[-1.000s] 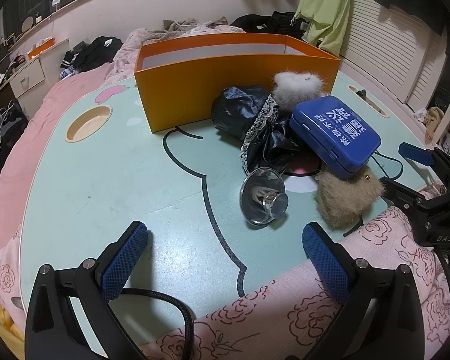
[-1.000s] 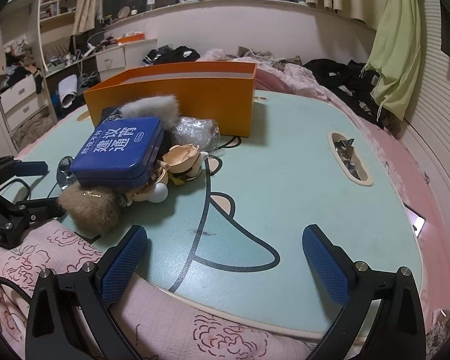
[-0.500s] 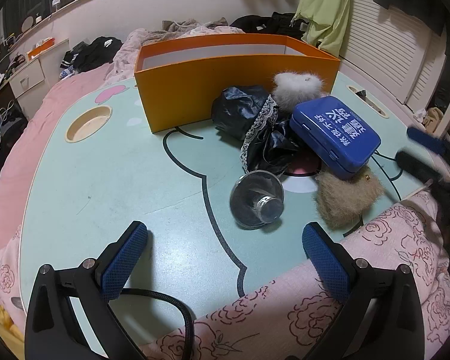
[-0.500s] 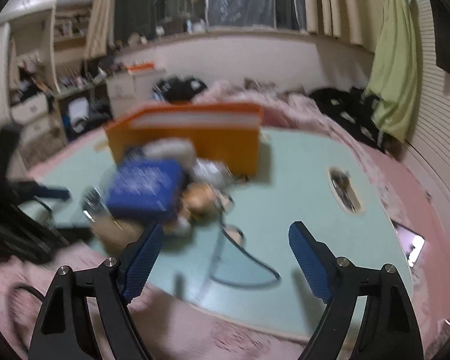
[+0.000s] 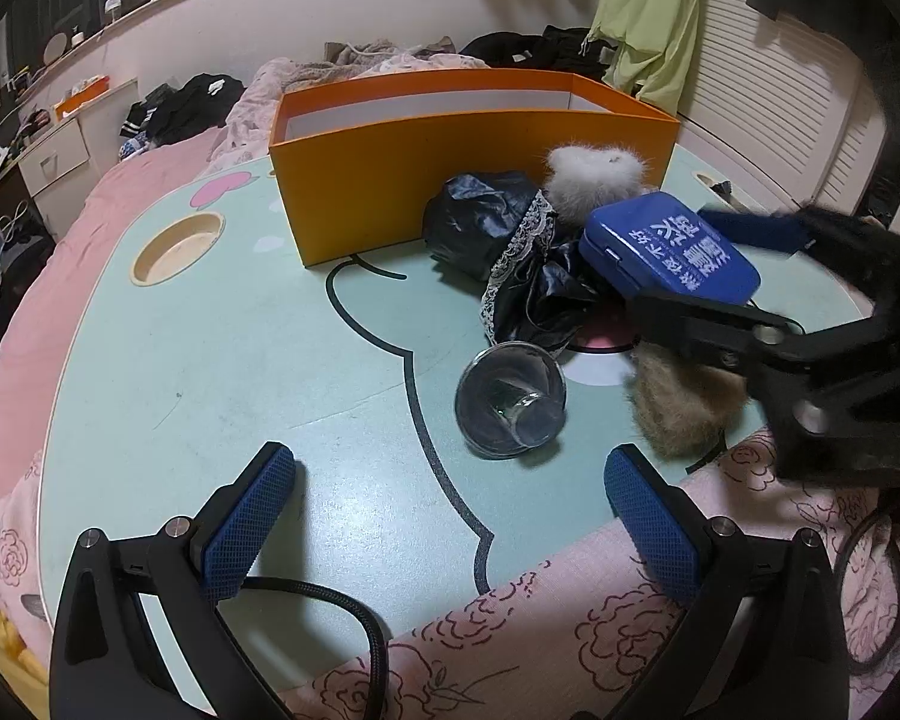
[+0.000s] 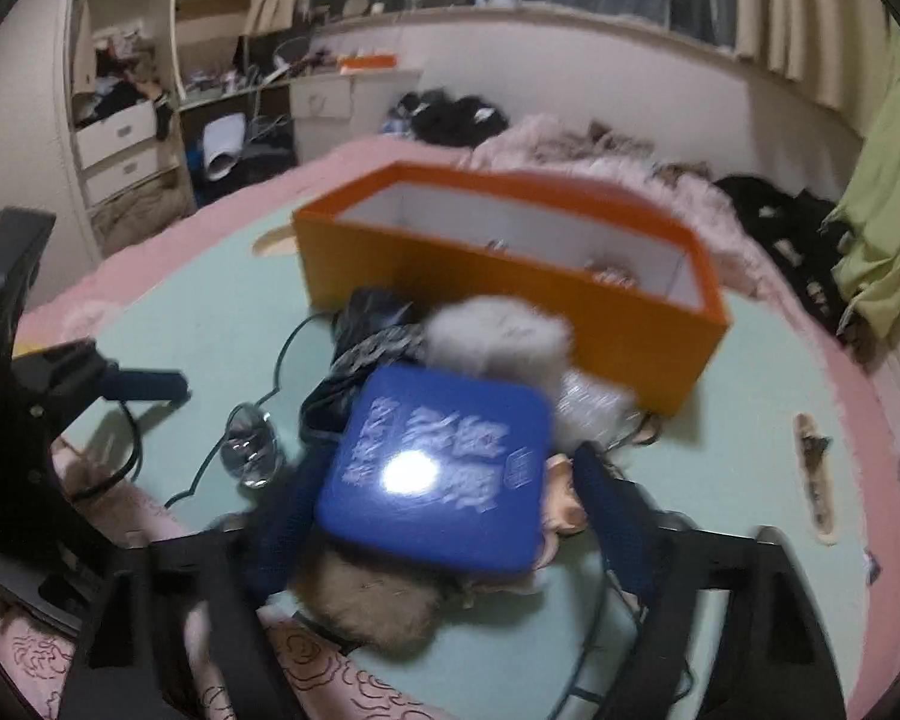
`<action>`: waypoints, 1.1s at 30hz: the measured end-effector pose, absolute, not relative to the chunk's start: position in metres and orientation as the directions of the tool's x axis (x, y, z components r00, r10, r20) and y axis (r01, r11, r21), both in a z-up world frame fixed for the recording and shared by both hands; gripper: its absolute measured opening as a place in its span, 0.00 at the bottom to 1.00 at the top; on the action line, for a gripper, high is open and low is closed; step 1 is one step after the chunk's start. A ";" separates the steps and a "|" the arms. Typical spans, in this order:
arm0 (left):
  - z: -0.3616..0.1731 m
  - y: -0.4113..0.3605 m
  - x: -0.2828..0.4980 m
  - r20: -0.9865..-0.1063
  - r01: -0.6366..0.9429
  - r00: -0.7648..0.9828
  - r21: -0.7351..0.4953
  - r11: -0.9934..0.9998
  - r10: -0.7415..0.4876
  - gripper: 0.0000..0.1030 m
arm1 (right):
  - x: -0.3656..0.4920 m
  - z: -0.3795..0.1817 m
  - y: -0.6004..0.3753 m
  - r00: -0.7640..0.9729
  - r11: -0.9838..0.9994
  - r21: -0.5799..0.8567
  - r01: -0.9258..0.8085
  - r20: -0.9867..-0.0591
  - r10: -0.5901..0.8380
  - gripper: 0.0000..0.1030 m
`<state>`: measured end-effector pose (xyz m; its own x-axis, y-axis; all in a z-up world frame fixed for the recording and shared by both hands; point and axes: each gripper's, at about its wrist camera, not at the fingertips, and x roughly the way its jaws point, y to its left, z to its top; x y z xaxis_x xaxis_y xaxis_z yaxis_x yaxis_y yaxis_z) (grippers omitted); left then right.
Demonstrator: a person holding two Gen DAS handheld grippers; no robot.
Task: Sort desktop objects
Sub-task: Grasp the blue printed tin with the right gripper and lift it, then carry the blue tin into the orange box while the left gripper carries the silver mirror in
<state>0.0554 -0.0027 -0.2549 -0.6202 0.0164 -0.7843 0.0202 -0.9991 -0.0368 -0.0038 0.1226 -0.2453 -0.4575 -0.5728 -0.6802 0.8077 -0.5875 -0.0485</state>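
Right gripper [image 6: 444, 516] angled down over the pile on the mint-green table [image 5: 222, 360], fingers straddling the blue tin [image 6: 438, 468], jaws closing, pads not clearly pressing on the tin's sides through the blur. Left gripper [image 5: 450, 498] tilted down over bare tabletop near the front edge, jaws wide apart, nothing between them.

On the table: 1 blue tin with white lettering atop the pile, 1 orange box [image 5: 450, 180] behind it, 1 clear glass cup [image 5: 510, 408] lying on its side, 1 white fluffy ball [image 5: 594, 180], 1 tan fluffy ball [image 5: 678, 402] at the front edge, 1 black crumpled bag with lace trim [image 5: 498, 240].

Seen only from the right wrist: the box's white interior with small items inside, too blurred to name; a silvery crinkled bundle [image 6: 594, 408] and a pale doll-like figure [image 6: 564, 504] beside the tin. Seen only from the left wrist: the round recess [image 5: 177, 246] in the tabletop left of the box, and the right gripper from the side, reaching across the tin.
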 end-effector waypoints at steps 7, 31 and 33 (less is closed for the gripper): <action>-0.254 -0.003 0.055 -0.783 0.021 -0.621 -0.037 -0.999 0.017 1.00 | 0.005 -0.239 0.147 -0.487 -0.599 -0.014 0.800 -0.598 -0.637 0.66; -0.241 0.005 0.040 -0.734 -0.028 -0.675 -0.073 -0.997 0.073 0.34 | -0.005 -0.230 0.198 -0.600 -0.731 0.087 0.677 -0.511 -0.616 0.66; -0.236 0.003 0.043 -0.714 -0.029 -0.697 -0.077 -0.997 0.075 0.34 | -0.005 -0.228 0.199 -0.601 -0.730 0.085 0.678 -0.507 -0.618 0.66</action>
<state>0.0426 0.0034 -0.2363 -0.6966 0.0751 -0.7136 -0.0289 -0.9966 -0.0767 -0.0049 0.1987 -0.2277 -0.6015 -0.6177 -0.5066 0.6782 -0.7299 0.0847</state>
